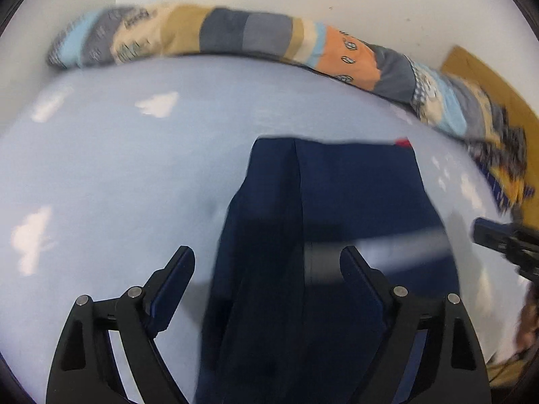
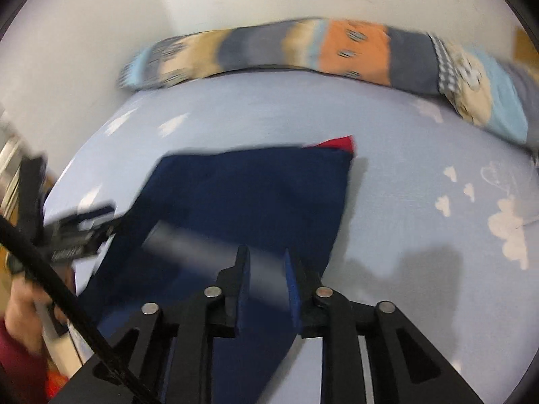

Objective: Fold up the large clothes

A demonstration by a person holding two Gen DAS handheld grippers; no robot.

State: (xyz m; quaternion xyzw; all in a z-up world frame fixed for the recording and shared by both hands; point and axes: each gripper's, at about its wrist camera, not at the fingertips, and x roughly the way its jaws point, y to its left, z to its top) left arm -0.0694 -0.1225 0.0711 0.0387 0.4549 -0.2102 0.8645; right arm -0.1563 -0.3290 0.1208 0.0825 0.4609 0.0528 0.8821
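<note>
Our left gripper [image 1: 267, 262] gapes wide over the navy garment [image 1: 337, 202], while our right gripper [image 2: 267, 262] stands narrowly parted, gripping nothing we can see.

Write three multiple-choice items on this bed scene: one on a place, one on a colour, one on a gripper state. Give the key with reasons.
1. Where does the patchwork blanket lie?
A. along the far edge of the bed, by the wall
B. on top of the navy garment
C. on the floor

2. What colour peeks out at the far corner of the navy garment?
A. green
B. red
C. yellow

3. How do the left gripper's jaws stand?
A. clamped on the blanket
B. shut on nothing
C. wide apart over the garment

Key:
1 A: it runs between the blue sheet and the white wall.
2 B: a red bit shows past the navy edge.
3 C: the left wrist view shows a wide gap, with navy cloth and sheet between the fingers.
</note>
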